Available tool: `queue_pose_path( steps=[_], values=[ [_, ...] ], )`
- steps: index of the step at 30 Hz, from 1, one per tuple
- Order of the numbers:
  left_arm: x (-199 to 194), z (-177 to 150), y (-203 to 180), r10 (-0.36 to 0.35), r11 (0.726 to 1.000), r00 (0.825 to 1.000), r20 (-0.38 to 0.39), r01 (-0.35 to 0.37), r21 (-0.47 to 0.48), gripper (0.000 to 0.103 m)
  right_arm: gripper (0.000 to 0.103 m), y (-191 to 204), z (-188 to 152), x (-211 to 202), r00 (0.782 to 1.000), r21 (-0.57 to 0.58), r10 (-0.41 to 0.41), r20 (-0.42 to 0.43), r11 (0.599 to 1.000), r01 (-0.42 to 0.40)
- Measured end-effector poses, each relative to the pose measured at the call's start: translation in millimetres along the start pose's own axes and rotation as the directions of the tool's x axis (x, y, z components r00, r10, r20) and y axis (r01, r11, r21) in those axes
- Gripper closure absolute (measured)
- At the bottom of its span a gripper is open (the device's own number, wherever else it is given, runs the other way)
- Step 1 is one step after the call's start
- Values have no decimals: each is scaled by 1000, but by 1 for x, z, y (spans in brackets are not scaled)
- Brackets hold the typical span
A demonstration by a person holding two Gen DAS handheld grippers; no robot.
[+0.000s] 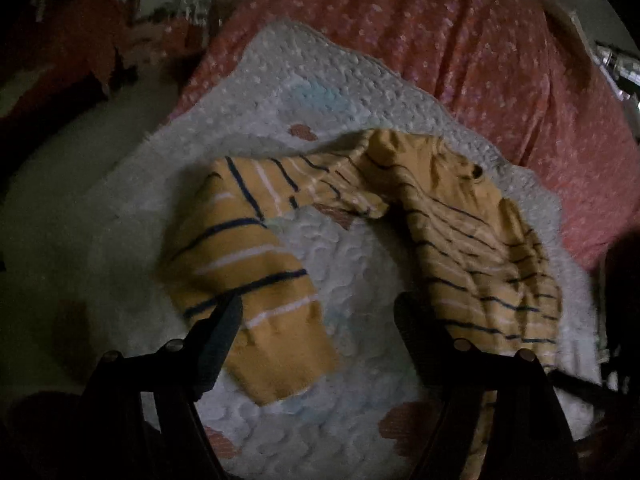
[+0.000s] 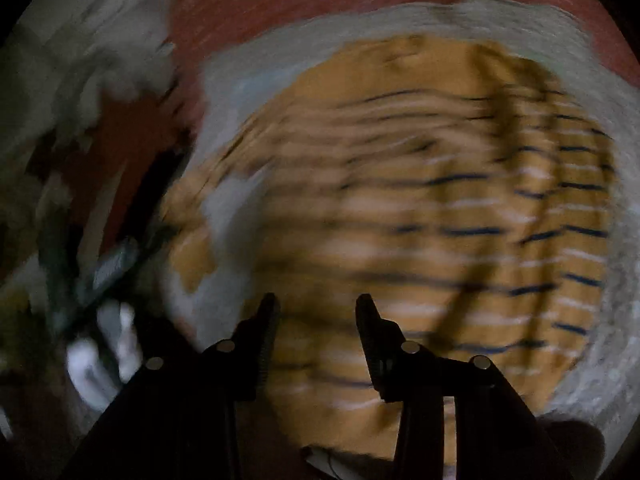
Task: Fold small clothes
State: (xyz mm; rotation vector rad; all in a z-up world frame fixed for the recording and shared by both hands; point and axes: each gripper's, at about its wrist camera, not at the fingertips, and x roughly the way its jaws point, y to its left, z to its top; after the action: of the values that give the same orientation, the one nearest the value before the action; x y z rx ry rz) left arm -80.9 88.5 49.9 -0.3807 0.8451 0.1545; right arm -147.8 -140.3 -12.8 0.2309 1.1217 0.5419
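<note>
A small mustard-yellow top (image 1: 460,216) with navy and white stripes lies crumpled on a white textured blanket (image 1: 320,80). One long sleeve (image 1: 256,264) stretches toward the camera. My left gripper (image 1: 320,312) is open and empty, its left fingertip (image 1: 228,312) over the sleeve near the cuff. In the blurred right wrist view the top's body (image 2: 440,184) fills the middle. My right gripper (image 2: 316,308) is open and empty just above the cloth near its lower edge.
The blanket (image 2: 600,380) lies on a red bedcover with pale dots (image 1: 460,20). A pale floor (image 1: 60,200) shows at the left of the bed. Blurred clutter and something white (image 2: 100,340) sit at the left of the right wrist view.
</note>
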Motion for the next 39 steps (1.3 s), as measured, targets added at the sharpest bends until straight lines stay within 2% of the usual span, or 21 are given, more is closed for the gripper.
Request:
queue_pose_path(
  steps=[5, 7, 8, 10, 11, 12, 14, 15, 16, 17, 18, 19, 21, 24, 27, 28, 29, 31, 34, 37, 39],
  values=[
    [-22, -13, 22, 42, 995, 999, -28, -44, -87, 25, 43, 69, -40, 50, 992, -354, -129, -1, 928, 120],
    [-35, -14, 30, 62, 993, 998, -26, -65, -97, 25, 43, 82, -47, 73, 968, -477, -240, 69, 845, 243],
    [-40, -13, 30, 69, 993, 997, -19, -70, -97, 25, 45, 87, -54, 89, 929, -569, -344, 133, 741, 356],
    [-55, -10, 35, 81, 991, 997, 3, -80, -111, 25, 72, 83, -57, 103, 877, -635, -442, 189, 627, 452],
    [-62, -8, 37, 85, 989, 996, 13, -83, -118, 25, 84, 77, -55, 92, 899, -613, -404, 172, 670, 419],
    [-70, -5, 39, 89, 989, 996, 23, -86, -124, 25, 90, 71, -47, 83, 927, -567, -352, 127, 741, 359],
    [-80, 0, 41, 88, 988, 995, 39, -82, -128, 25, 93, 44, -17, 51, 997, -328, -76, 10, 942, 75],
    [-84, 3, 41, 80, 988, 996, 47, -73, -135, 25, 97, 35, -5, 43, 997, -213, 77, 2, 974, -75],
    [-88, 5, 42, 65, 988, 997, 53, -56, -146, 25, 102, 19, 3, 33, 955, -77, 298, -6, 952, -298],
    [-90, 8, 43, 54, 987, 997, 55, -45, -154, 25, 102, 5, 10, 29, 862, 44, 506, 13, 861, -506],
    [-92, 10, 42, 35, 986, 998, 57, -26, -164, 25, 101, 1, 10, 27, 796, 91, 605, 23, 792, -604],
    [-91, 11, 41, 24, 986, 998, 56, -15, -166, 25, 101, -1, 10, 29, 751, 119, 661, 7, 745, -657],
    [-88, 11, 34, 15, 989, 999, 41, -8, -148, 25, 98, 1, 10, 27, 825, 84, 565, -13, 823, -562],
    [-78, 4, 20, 2, 995, 1000, -6, -3, -101, 25, 98, -13, -2, 3, 893, 42, 449, 25, 892, -450],
    [-53, -10, 4, -35, 998, 994, -104, 29, -56, 25, 75, -52, -6, -27, 950, 58, 295, 102, 952, -302],
    [-45, -15, 0, -50, 998, 990, -135, 44, -46, 25, 61, -70, -12, -43, 964, 88, 220, 146, 968, -235],
    [-33, -23, -6, -61, 998, 982, -176, 56, -32, 25, 50, -91, -19, -60, 971, 127, 138, 193, 978, -164],
    [-9, -39, -20, -74, 997, 964, -256, 77, 2, 25, 45, -132, -34, -87, 969, 222, -15, 246, 974, -41],
    [21, -64, -41, -62, 993, 936, -346, 92, 72, 32, 43, -188, -49, -109, 962, 377, -180, 207, 922, 92],
    [41, -80, -61, -47, 984, 917, -395, 110, 138, 44, 42, -212, -56, -106, 969, 429, -185, 163, 898, 99],
    [44, -87, -74, 15, 975, 927, -374, 68, 209, 46, 42, -218, -53, -90, 966, 441, -240, 98, 881, 174]
  ],
)
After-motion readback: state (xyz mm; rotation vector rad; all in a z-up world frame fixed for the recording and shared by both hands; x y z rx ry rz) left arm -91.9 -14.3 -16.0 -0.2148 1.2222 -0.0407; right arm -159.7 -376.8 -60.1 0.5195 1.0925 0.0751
